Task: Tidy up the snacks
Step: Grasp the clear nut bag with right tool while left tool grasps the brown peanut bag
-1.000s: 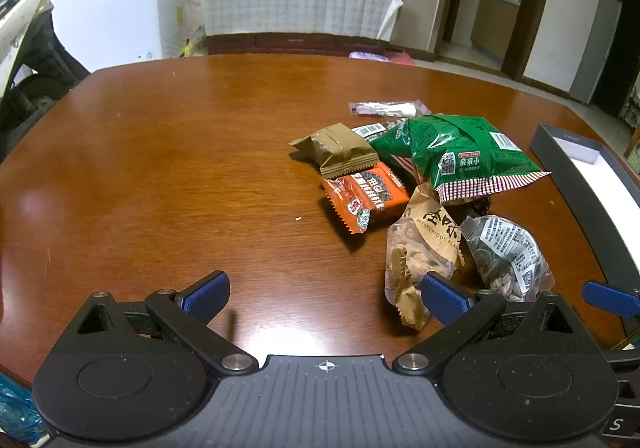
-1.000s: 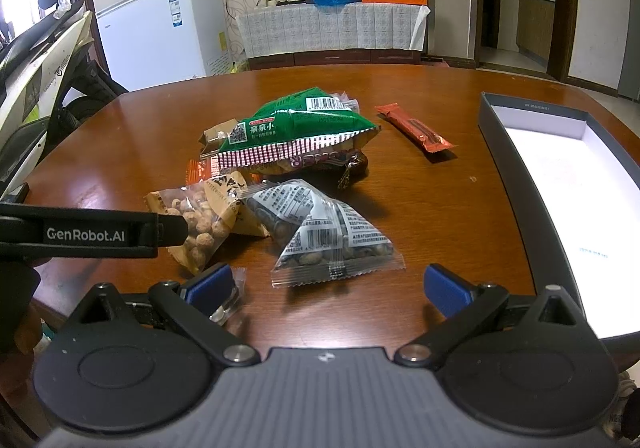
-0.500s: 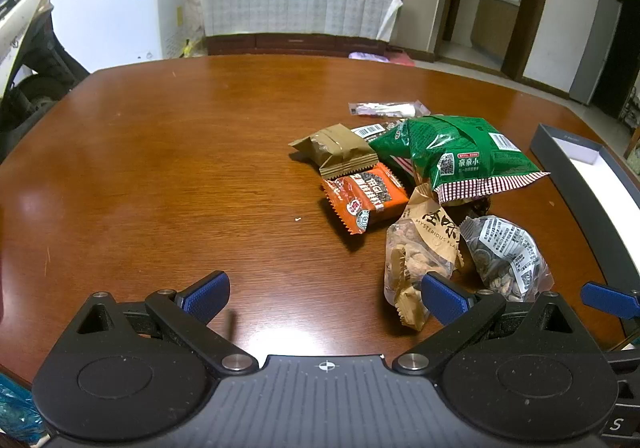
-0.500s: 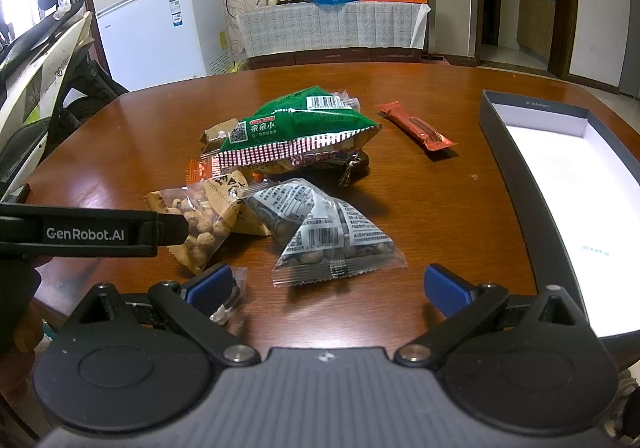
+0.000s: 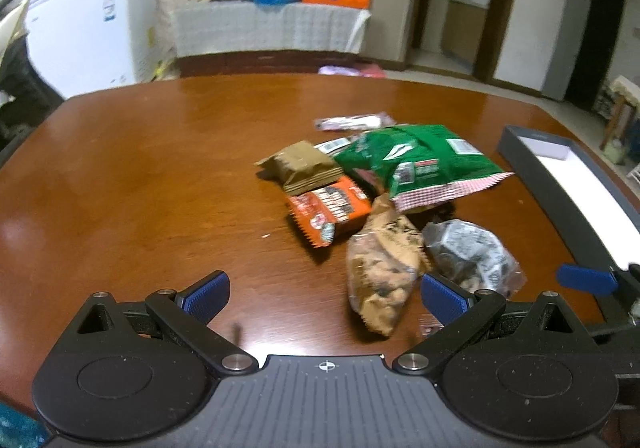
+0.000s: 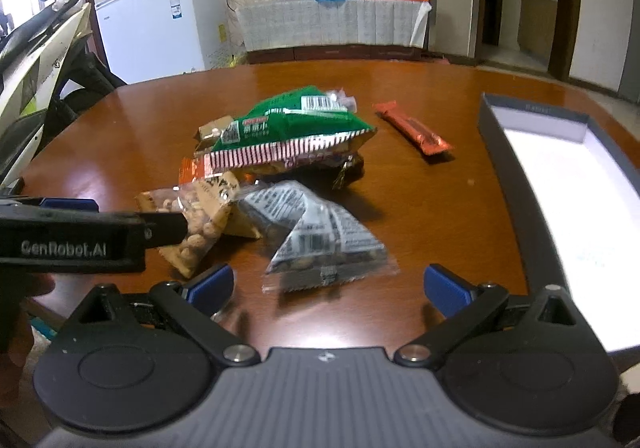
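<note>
A heap of snacks lies on the brown table: a green bag on top, a tan packet, an orange packet, a peanut bag and a clear grey-printed pack. An orange bar lies apart, right of the heap. A dark box with white floor stands at the right. My left gripper is open, near the peanut bag. My right gripper is open, just before the clear pack.
A small clear wrapper lies behind the heap. The left gripper's body crosses the right wrist view at left. Beyond the table stand a white freezer and a covered sideboard with bags.
Both grippers have risen and moved slightly forward over the table; the views are blurred by motion. The snacks have not moved.
</note>
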`<state>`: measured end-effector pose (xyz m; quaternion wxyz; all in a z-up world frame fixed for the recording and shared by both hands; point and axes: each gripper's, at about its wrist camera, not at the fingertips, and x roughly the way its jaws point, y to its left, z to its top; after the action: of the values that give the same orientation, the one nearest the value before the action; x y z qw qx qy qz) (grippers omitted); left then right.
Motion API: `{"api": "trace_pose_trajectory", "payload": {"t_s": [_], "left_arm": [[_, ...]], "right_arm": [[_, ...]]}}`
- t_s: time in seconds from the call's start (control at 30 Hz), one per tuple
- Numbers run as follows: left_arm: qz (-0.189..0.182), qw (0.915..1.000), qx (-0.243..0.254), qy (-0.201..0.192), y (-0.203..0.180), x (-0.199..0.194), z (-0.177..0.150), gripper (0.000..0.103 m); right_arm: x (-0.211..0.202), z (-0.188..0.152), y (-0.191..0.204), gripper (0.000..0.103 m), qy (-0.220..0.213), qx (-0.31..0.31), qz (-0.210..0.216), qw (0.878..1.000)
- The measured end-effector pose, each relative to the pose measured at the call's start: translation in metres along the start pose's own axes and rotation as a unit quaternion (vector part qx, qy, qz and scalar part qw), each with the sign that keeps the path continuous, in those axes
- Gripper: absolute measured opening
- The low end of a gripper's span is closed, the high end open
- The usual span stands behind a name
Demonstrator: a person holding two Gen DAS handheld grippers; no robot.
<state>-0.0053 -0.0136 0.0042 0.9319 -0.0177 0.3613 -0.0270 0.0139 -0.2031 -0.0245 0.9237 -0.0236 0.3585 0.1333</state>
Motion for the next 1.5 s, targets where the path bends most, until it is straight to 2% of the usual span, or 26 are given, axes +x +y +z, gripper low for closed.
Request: {"api": "trace_pose_trajectory", "payload": {"t_s": [0.03, 0.17, 0.23, 0.3, 0.47, 0.57, 0.67, 0.73, 0.93, 1.17, 1.27, 1.5], "left_arm": [[-0.004, 0.9998, 0.006, -0.02, -0.003, -0.001, -0.001, 0.102], [-0.012, 0.9993, 0.016, -0.033, -0.006, 0.0, 0.003, 0.098], [-0.019, 0.9997, 0.013, -0.012, -0.004, 0.006, 0.01, 0.098], [-0.03, 0.9994, 0.01, 0.012, 0.001, 0.012, 0.016, 0.089], [-0.05, 0.9978, 0.038, 0.02, 0.006, 0.025, 0.024, 0.085], [-0.078, 0.9963, 0.023, 0.026, 0.01, 0.028, 0.023, 0.084], [-0.101, 0.9941, -0.003, 0.039, 0.018, 0.033, 0.024, 0.081], [-0.118, 0.9919, -0.015, 0.044, 0.022, 0.033, 0.024, 0.078], [-0.138, 0.989, 0.004, 0.052, 0.017, 0.037, 0.024, 0.062], [-0.144, 0.9875, 0.015, 0.062, 0.01, 0.049, 0.023, 0.05], [-0.135, 0.989, 0.015, 0.058, 0.01, 0.05, 0.022, 0.041], [-0.117, 0.9916, 0.03, 0.045, 0.004, 0.045, 0.019, 0.038]], "right_arm": [[-0.001, 0.001, 0.0, 0.103, -0.003, -0.003, 0.001, 1.0], [0.001, 0.006, 0.004, 0.102, -0.015, -0.037, 0.004, 0.999], [0.003, 0.01, 0.006, 0.099, -0.021, -0.056, 0.008, 0.998], [0.007, 0.015, 0.003, 0.097, -0.018, -0.066, 0.025, 0.997], [0.014, 0.027, -0.005, 0.094, -0.013, -0.105, 0.073, 0.992], [0.015, 0.03, -0.008, 0.088, -0.014, -0.121, 0.073, 0.99], [0.017, 0.031, -0.013, 0.08, 0.001, -0.104, 0.09, 0.99], [0.02, 0.031, -0.013, 0.078, 0.005, -0.103, 0.094, 0.99], [0.035, 0.029, -0.007, 0.066, 0.021, -0.117, 0.085, 0.989], [0.04, 0.029, -0.005, 0.065, 0.019, -0.128, 0.086, 0.988], [0.042, 0.028, -0.006, 0.063, 0.016, -0.127, 0.088, 0.988], [0.04, 0.024, 0.0, 0.057, 0.005, -0.138, 0.089, 0.986]]}}
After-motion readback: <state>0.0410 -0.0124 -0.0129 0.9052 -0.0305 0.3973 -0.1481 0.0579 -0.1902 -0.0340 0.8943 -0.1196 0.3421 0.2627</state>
